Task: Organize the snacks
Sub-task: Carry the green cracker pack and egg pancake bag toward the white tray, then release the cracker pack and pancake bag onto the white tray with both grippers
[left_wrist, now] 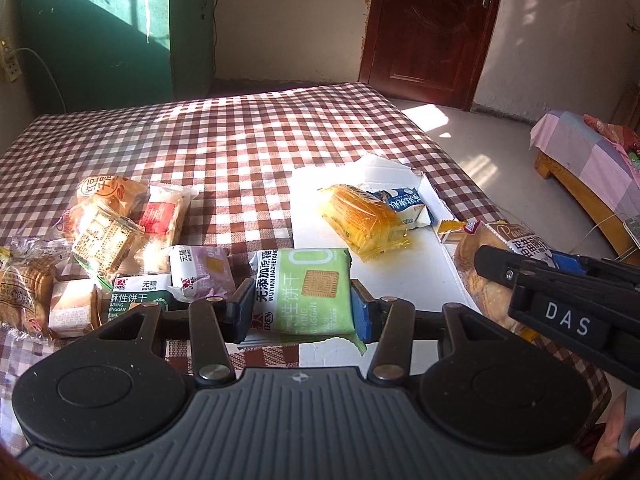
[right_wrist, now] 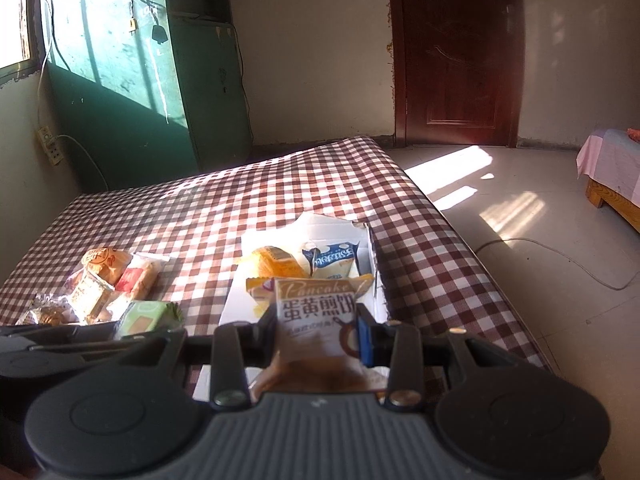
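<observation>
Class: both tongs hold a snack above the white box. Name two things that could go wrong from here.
1. The right tongs and left tongs are close together and may collide over the box.
2. The pancake pack is soft; it may slip or crush.

- We see a checked tablecloth [left_wrist: 248,136], brown and white, with a finely textured, faintly shiny surface.
- The green biscuit packet [left_wrist: 304,292] is smooth plastic film, fairly matt.
- The yellow packet [left_wrist: 364,220] is glossy, see-through plastic (it glints in the sun).
- The white box [left_wrist: 404,276] looks like matt cardboard.
- Our left gripper [left_wrist: 302,312] is matt black plastic, with metal rivets and a ribbed grey body.
- The door [right_wrist: 456,48] is dark, polished wood.
</observation>
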